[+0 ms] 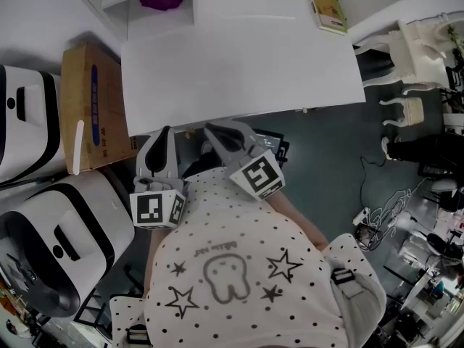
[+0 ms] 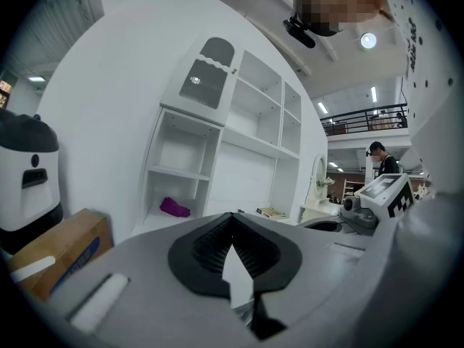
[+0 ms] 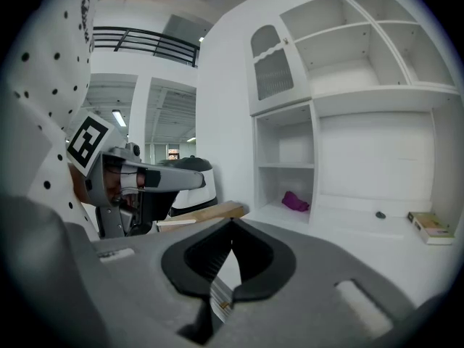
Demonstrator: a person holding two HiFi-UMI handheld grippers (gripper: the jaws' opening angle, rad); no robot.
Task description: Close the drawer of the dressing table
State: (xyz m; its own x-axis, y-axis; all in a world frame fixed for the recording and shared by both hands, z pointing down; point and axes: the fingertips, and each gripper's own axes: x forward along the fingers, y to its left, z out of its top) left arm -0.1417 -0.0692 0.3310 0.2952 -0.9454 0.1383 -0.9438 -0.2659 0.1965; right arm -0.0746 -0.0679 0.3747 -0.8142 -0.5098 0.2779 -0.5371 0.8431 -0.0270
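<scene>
We see bright, even indoor light in all three views. Head view: white dressing table top almost washed out at 12 o'clock, soft shadow under its near edge, floor darker from 3 to 5 o'clock. Both gripper views: strong fisheye bend, black vignette at corners, close foreground soft at 6 o'clock. Left gripper view: ceiling lamp glares at 1 o'clock.

The white flat-topped rectangular dressing table stands level at 12 o'clock in the head view, its near edge running across at centre, and its drawer cannot be made out beneath that edge.
</scene>
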